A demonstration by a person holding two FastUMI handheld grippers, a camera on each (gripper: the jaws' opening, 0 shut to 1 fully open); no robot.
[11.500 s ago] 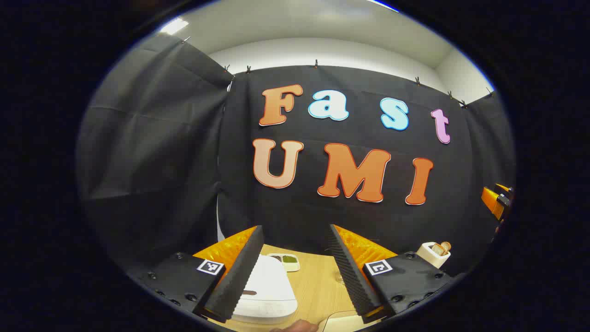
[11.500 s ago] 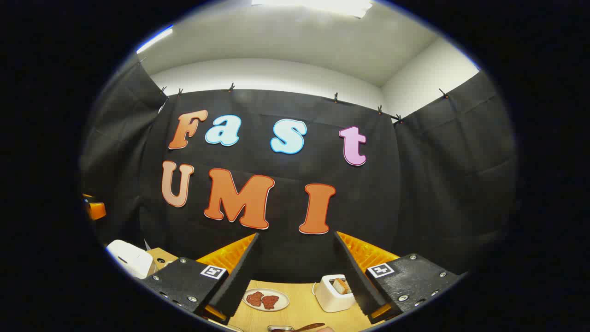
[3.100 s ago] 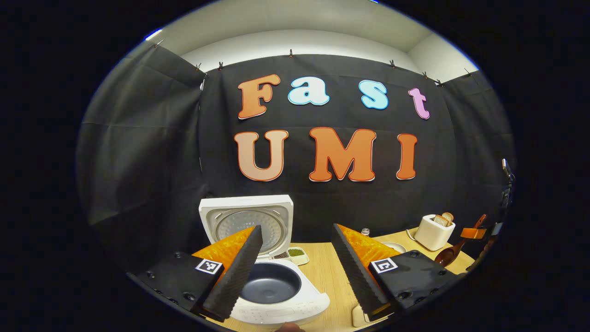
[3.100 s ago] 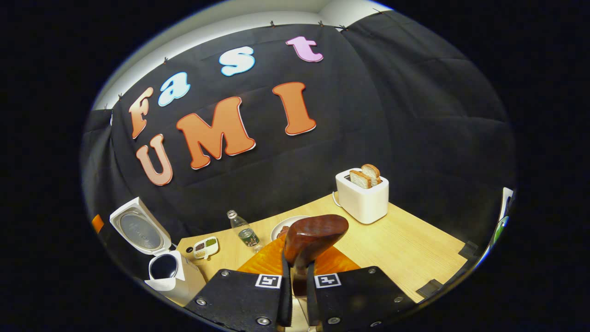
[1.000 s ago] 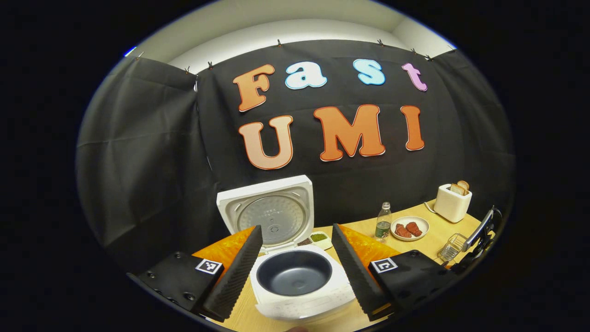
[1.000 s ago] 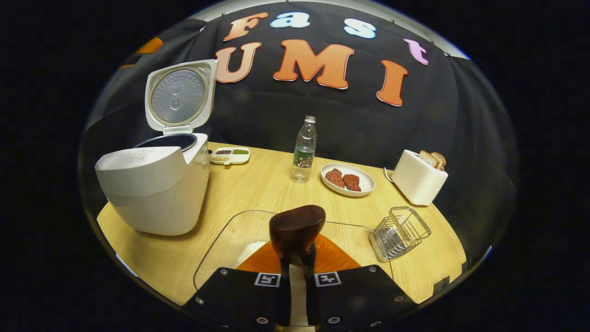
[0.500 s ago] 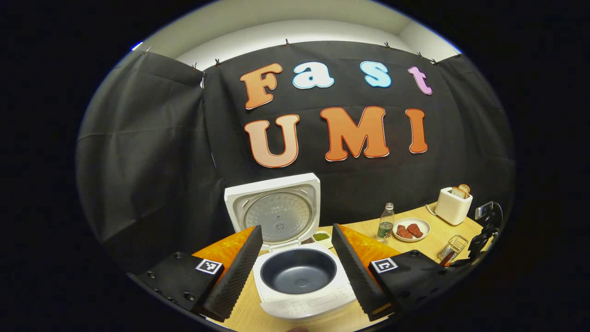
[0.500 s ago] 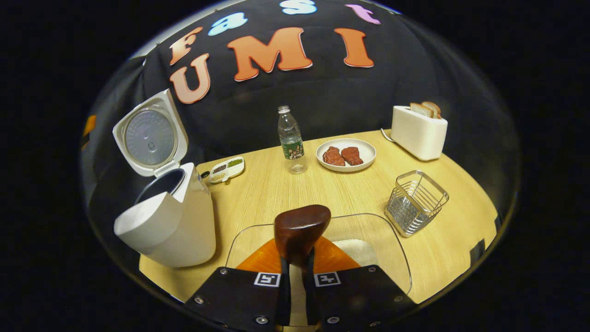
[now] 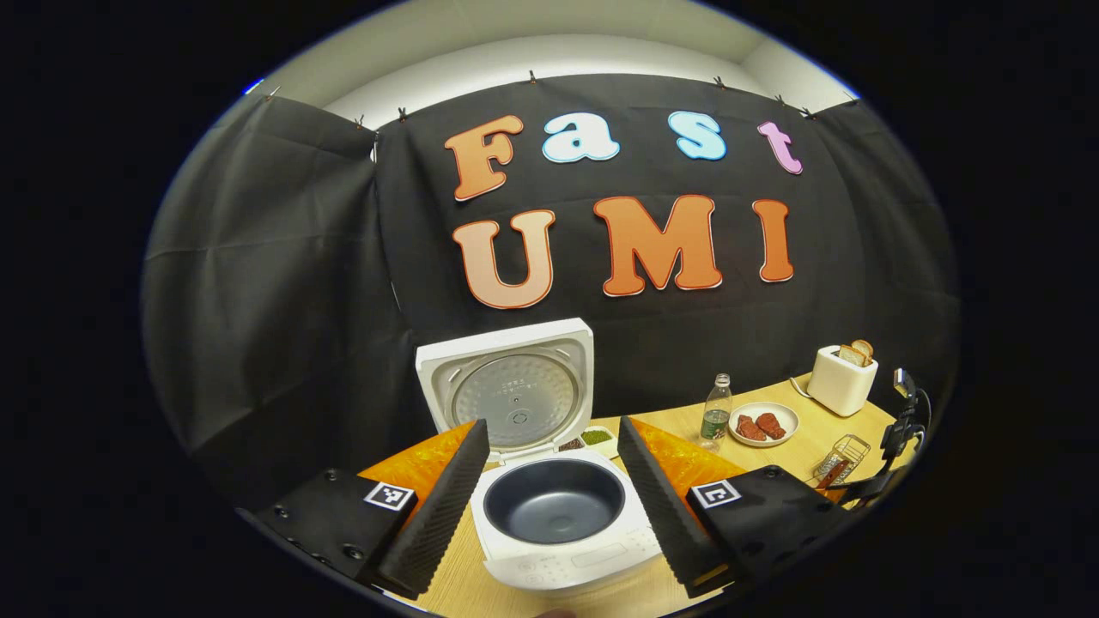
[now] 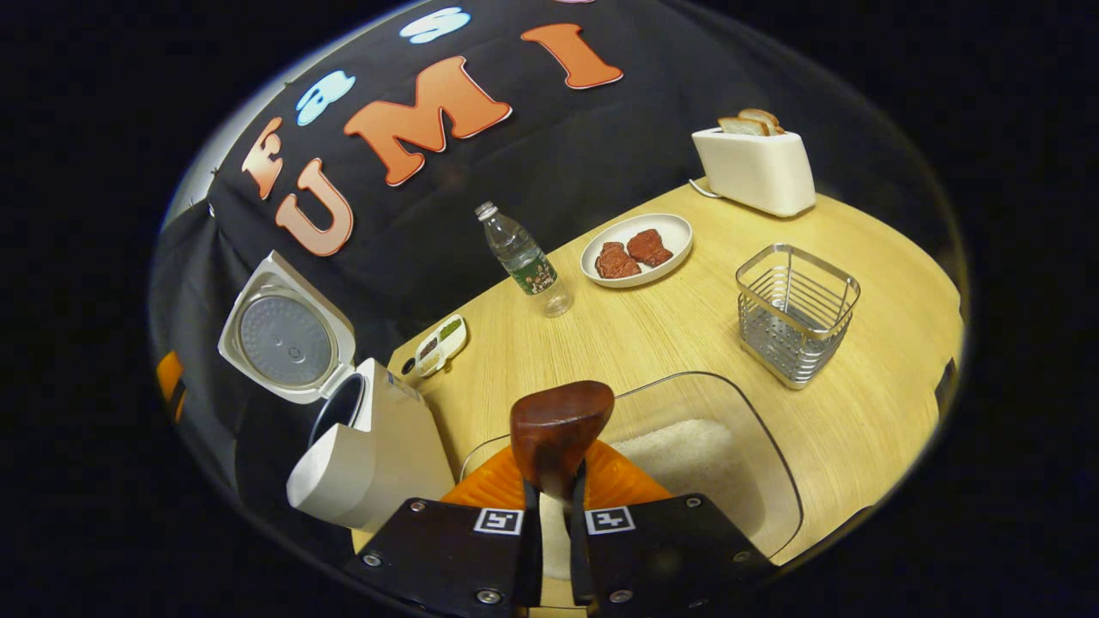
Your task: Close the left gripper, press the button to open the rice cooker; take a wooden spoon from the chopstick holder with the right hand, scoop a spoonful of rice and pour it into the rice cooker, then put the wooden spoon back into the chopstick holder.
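The rice cooker [image 9: 558, 506], shut 11.5 s ago, is now seen with its lid [image 9: 508, 396] raised and its dark inner pot exposed. The wooden spoon [image 10: 558, 433], absent from the right gripper [image 10: 554, 515] at that time, is now clamped between its fingers. The spoon is now carried above the clear container of rice [image 10: 687, 455], the view being tilted more than 0.5 s ago.

Staged kitchen booth: black cloth wall [image 9: 275, 283], toaster [image 10: 755, 167]
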